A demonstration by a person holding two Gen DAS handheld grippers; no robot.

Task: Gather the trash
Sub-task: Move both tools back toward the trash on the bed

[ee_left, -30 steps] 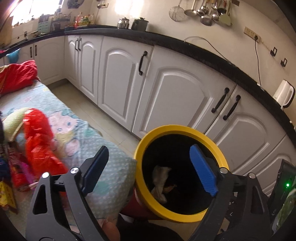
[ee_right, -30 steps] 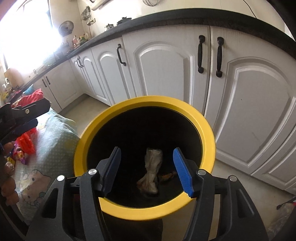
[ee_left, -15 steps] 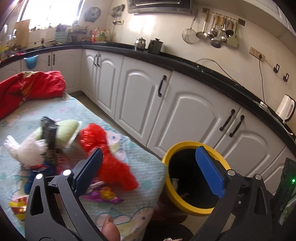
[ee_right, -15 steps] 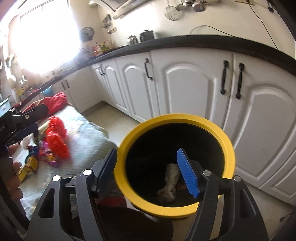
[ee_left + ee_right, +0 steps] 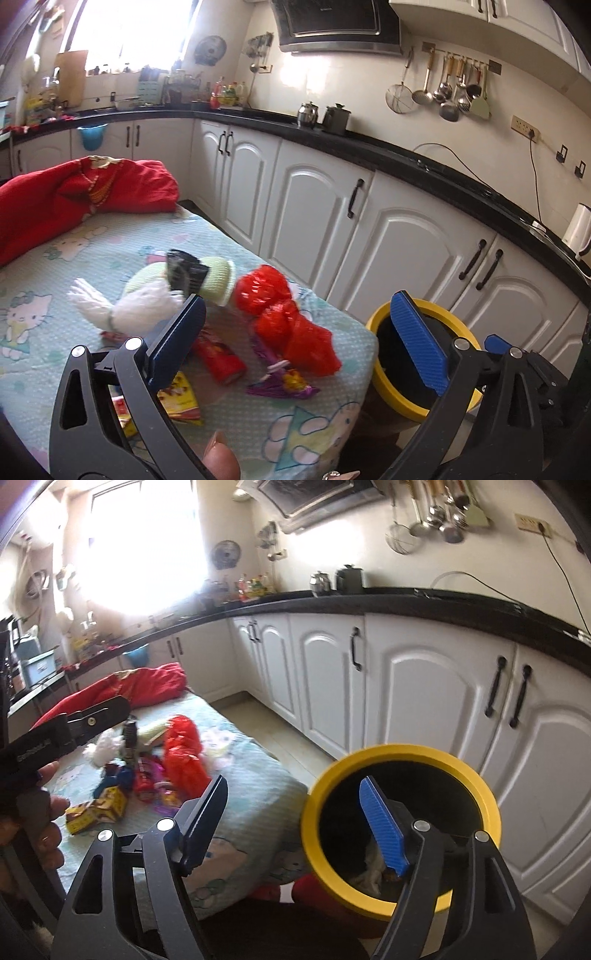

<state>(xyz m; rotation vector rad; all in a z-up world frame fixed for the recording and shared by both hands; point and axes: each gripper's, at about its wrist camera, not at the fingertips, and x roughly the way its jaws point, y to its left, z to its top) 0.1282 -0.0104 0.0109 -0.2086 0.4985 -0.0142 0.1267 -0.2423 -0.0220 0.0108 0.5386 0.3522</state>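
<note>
**Back to the pile for more trash**

The trash (image 5: 280, 343) lies heaped on the table (image 5: 55, 266): red bag, wrappers, yellow box. The bin (image 5: 400, 834) stands just right of it, crumpled paper inside. A second ago I faced the bin; now my left gripper (image 5: 295, 343) hangs over the heap, wide and empty. My right gripper (image 5: 295, 830), also wide, sits near the rim.

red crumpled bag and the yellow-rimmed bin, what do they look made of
Red crumpled bag: thin plastic film, probably; it is glossy, slightly see-through and creased into many small folds. Yellow-rimmed bin: looks like moulded plastic, with a smooth matte yellow rim of even thickness and a dark inside wall; the look alone leaves painted metal possible.
</note>
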